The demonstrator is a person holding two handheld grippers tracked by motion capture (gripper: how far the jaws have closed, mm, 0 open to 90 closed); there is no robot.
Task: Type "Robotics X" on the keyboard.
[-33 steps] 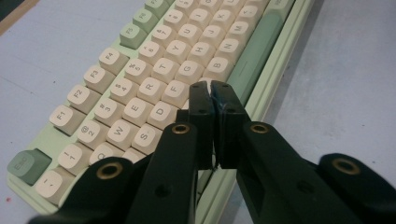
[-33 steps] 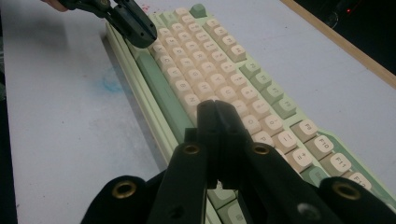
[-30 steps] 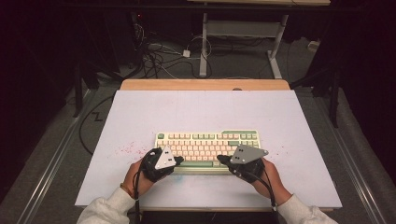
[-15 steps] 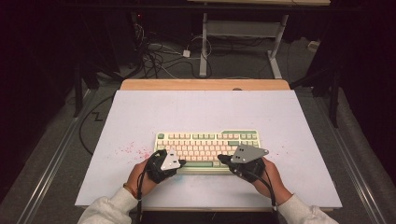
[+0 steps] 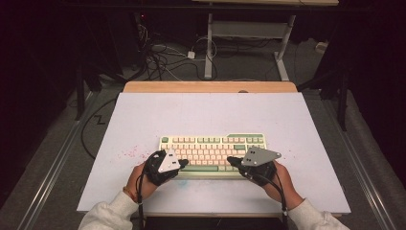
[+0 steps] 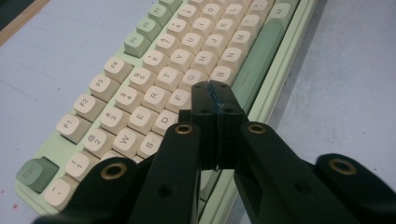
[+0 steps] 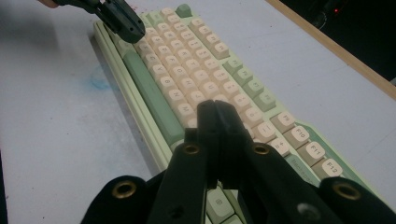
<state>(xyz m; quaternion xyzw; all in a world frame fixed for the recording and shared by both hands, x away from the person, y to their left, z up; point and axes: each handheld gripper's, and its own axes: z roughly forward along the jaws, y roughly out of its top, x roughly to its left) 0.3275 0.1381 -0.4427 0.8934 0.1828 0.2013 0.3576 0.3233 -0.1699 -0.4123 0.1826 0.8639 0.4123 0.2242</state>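
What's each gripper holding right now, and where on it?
Nothing. Left gripper and right gripper both have jaws shut on nothing, poised over the keyboard.

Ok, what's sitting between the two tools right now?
Just keyboard: its key rows and green spacebar span the stretch from left tool to right tool, seen in the high view.
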